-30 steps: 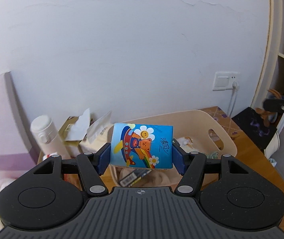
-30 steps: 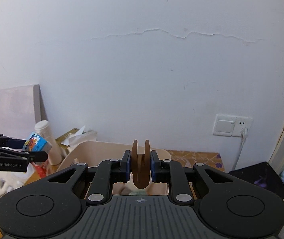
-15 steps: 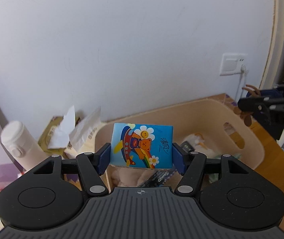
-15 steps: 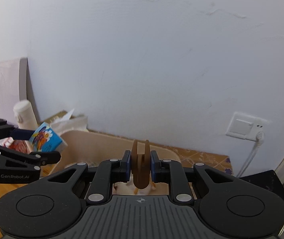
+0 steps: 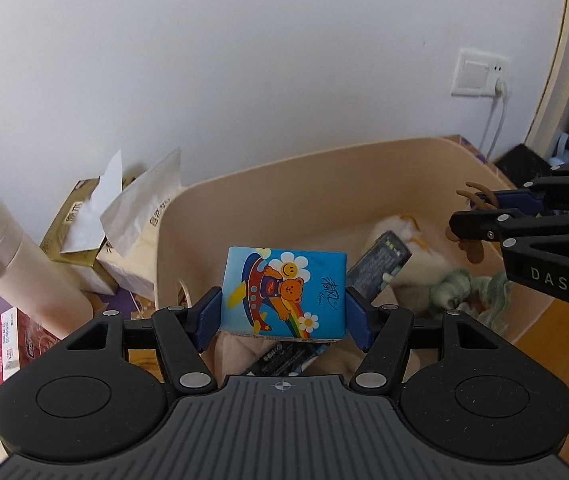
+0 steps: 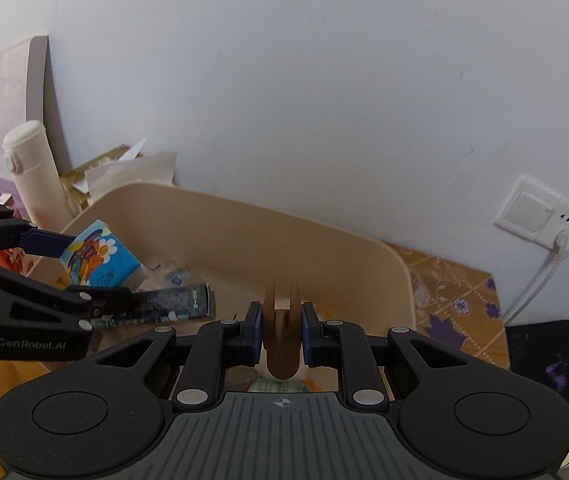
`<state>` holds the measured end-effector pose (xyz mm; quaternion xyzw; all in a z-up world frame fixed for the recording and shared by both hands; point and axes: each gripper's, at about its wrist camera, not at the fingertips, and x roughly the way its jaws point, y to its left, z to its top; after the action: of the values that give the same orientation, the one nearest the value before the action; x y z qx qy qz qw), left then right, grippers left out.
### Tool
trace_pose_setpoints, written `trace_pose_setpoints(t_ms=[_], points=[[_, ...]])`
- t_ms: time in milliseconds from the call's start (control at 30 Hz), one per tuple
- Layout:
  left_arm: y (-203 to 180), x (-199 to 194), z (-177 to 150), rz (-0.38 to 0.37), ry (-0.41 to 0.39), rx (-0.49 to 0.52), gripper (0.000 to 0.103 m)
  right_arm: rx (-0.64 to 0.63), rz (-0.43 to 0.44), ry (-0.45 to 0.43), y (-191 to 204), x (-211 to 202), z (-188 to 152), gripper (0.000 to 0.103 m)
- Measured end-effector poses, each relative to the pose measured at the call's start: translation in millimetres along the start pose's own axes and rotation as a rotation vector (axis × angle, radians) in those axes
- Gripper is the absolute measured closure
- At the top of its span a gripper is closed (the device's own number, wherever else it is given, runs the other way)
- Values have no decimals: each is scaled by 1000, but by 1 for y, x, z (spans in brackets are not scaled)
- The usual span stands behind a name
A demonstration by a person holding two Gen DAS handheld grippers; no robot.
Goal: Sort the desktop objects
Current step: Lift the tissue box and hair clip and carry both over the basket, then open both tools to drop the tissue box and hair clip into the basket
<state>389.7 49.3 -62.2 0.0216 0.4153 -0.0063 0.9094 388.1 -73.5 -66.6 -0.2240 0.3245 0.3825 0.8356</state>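
Note:
My left gripper is shut on a blue tissue pack with a cartoon bear, held above the near left part of a beige bin. The pack also shows in the right wrist view. My right gripper is shut on a brown hair claw clip, held over the bin's right side. In the left wrist view the right gripper with the clip hangs over the bin's right rim. Inside the bin lie a dark packet, a green plush and a cream plush.
Left of the bin stand a white bottle, two open tissue boxes and a red packet. A wall socket with a white cable is behind on the right. A black object sits on the patterned cloth at the right.
Both grippers have moved closer to and lower over the bin, still holding their objects. The bin's inside now shows more fully.

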Motion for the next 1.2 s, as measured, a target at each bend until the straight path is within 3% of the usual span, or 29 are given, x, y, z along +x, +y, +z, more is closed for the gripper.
trace_pose_setpoints(t_ms=[333,500,767,1200], points=[[1,4,-5,-16,37,-34,38,-69,-25,70,2,14,0,85],[0,1,-8,-3,45,-28,32,-75,-59,74,0,11,-3,61],[-5,-35,-7,21,-19,-10,24,-61,-86,-2,2,-25,-5,23],[-34,-116,-16,53,-101,27,18,-81,-30,-144,15,-114,-7,0]])
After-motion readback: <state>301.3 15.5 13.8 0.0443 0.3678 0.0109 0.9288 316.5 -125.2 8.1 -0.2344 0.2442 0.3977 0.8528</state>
